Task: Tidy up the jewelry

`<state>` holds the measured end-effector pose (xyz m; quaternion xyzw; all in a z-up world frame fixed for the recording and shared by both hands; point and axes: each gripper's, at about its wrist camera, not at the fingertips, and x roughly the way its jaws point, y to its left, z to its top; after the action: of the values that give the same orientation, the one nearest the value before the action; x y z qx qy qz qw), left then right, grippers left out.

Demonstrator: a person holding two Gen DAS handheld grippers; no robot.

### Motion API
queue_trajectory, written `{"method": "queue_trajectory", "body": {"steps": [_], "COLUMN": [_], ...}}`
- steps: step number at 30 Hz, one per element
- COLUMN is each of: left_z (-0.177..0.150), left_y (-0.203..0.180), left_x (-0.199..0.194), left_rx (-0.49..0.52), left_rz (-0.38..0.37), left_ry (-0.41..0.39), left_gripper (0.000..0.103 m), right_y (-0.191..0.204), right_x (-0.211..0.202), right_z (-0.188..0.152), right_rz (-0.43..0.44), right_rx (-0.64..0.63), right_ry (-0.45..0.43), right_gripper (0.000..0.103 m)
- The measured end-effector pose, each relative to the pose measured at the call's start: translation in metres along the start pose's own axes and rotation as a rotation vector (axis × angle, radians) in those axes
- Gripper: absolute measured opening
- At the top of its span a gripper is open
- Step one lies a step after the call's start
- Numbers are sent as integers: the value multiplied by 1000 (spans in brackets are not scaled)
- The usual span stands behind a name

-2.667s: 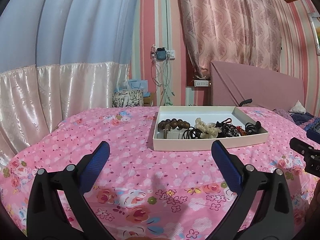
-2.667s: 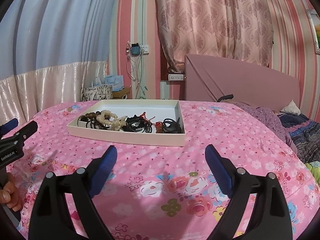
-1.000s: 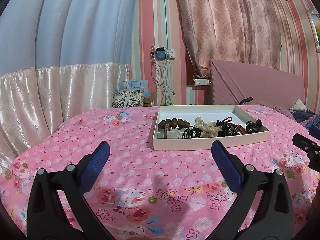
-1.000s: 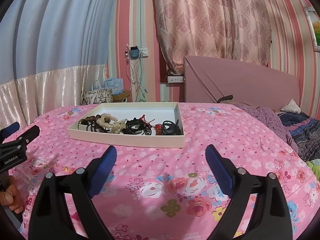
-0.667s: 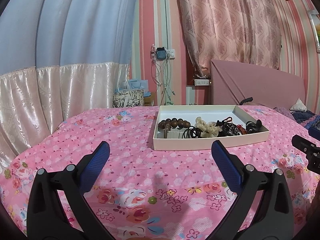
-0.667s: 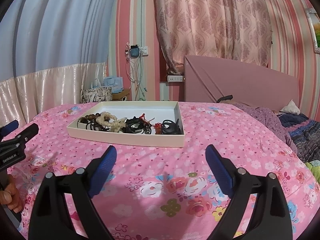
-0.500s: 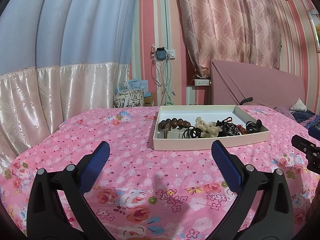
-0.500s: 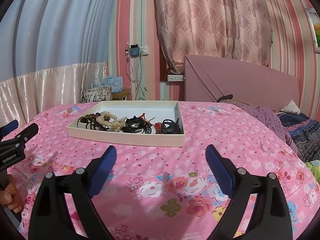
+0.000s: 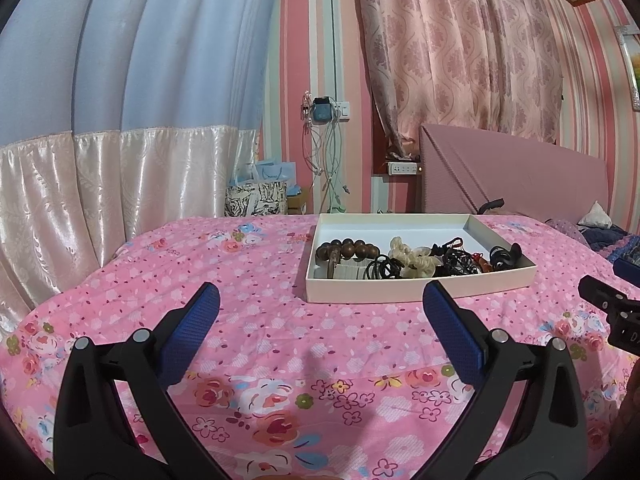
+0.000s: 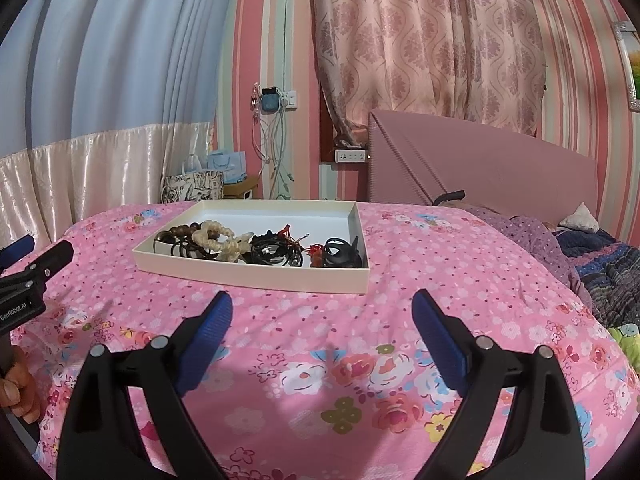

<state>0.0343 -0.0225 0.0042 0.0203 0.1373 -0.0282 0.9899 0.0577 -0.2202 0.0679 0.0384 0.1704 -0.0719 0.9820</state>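
A shallow white tray [image 9: 416, 294] sits on the pink flowered bedspread [image 9: 248, 280]. In its near half lie a brown wooden bead bracelet [image 9: 346, 250], a cream bead bracelet [image 9: 414, 258], black hair ties [image 9: 382, 270] and a black clip [image 9: 504, 256]. The tray [image 10: 256, 272] shows in the right wrist view too, with the cream bracelet [image 10: 218, 240] and black clip [image 10: 340, 256]. My left gripper [image 9: 320, 302] is open and empty, short of the tray. My right gripper [image 10: 322, 304] is open and empty, also short of the tray.
The bed's pink headboard [image 10: 480, 168] stands behind right. Dark bedding and a pillow [image 10: 600, 264] lie at the right. Bags [image 9: 256, 198] and hanging cables [image 9: 324, 168] are by the far wall. Curtains hang on the left. The other gripper shows at each view's edge.
The right wrist view has shifted very slightly; the tray sits a little nearer. Both grippers stay open and nothing in the tray has moved.
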Motion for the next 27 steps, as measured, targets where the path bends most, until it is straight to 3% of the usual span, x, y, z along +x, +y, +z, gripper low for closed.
{"method": "queue_trajectory", "body": {"steps": [27], "left_z": [0], "left_y": [1], "left_x": [-2], "left_rx": [13], "left_rz": [-11], "left_ry": [-8], "left_gripper": [100], "right_y": [1], "right_x": [-3], "right_z": [-1], "right_rz": [-3], "right_rx": [7], "right_ry": [-8], "right_gripper": [91]}}
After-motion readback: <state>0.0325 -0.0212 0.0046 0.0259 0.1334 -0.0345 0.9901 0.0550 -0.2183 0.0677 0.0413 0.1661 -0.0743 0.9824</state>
